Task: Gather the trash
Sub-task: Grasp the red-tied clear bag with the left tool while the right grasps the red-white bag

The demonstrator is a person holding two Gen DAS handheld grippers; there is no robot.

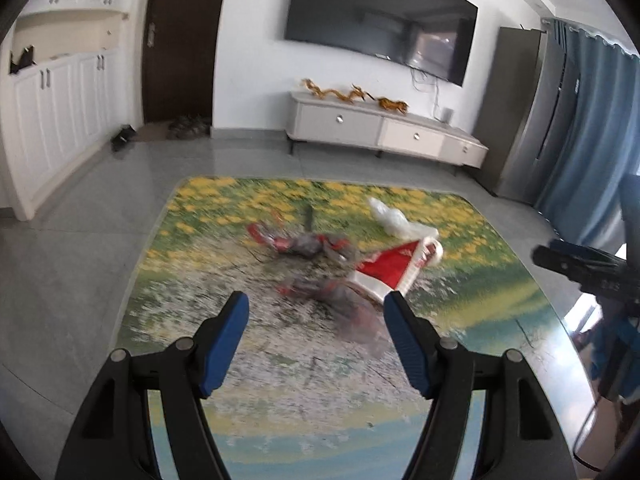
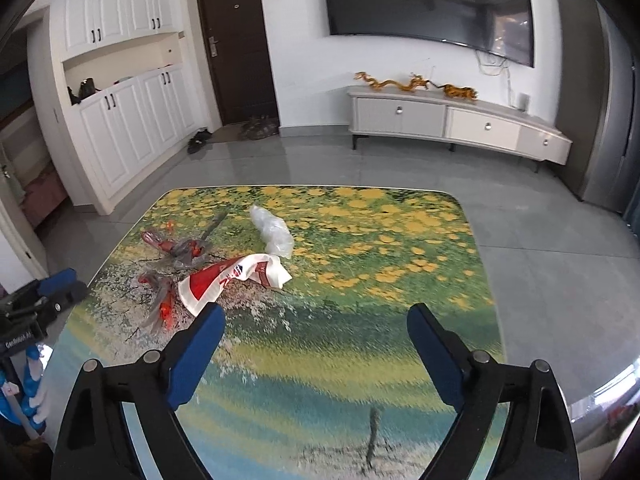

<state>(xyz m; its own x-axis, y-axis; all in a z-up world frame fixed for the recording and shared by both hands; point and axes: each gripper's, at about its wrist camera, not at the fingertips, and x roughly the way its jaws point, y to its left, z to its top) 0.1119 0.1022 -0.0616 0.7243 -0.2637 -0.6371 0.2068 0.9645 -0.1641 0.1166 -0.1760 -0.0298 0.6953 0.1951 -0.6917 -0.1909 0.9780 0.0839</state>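
Four trash pieces [image 2: 234, 280] on table [image 2: 400, 280]; left gripper [image 1: 316, 304], right gripper [image 2: 316, 316] gaping, empty.

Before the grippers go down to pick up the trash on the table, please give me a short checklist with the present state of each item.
1. Left gripper jaws open, nothing between them: ok.
2. Right gripper jaws open and empty: ok.
3. Red and white bag lies free on the table: ok.
4. Clear plastic bag lies apart from it: ok.
5. Grey and red wrappers are separate pieces: cannot tell.
6. Trash bin in view: not ok.
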